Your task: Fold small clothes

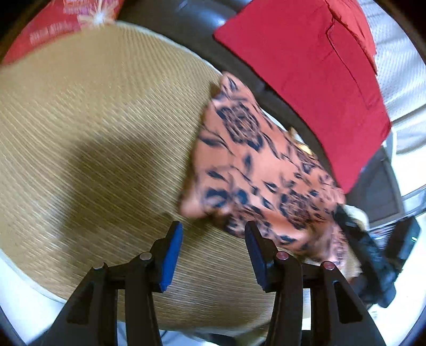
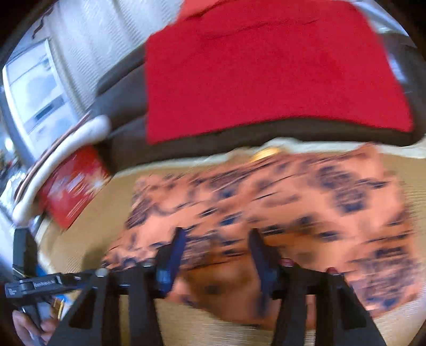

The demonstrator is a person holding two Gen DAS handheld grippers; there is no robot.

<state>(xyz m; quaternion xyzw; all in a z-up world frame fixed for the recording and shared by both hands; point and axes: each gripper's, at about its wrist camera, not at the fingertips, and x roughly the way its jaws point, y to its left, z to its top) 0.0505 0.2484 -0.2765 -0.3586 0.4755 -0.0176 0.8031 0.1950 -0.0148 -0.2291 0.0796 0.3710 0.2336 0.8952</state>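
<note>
An orange garment with a dark floral print (image 1: 255, 173) lies folded on the woven tan mat (image 1: 93, 127), at the mat's right side. My left gripper (image 1: 213, 231) is open and empty, just left of and below the garment's near corner. In the right wrist view the same garment (image 2: 279, 202) fills the middle, blurred by motion. My right gripper (image 2: 217, 237) is open and hovers over the garment's near edge, holding nothing. The other gripper (image 2: 24, 266) shows at the far left of that view.
A red cloth (image 1: 314, 74) lies on a dark seat (image 1: 186, 24) behind the mat; it also shows in the right wrist view (image 2: 266, 74). A red printed packet (image 2: 72, 186) lies at the mat's left edge. A window with a white curtain (image 2: 87, 40) is beyond.
</note>
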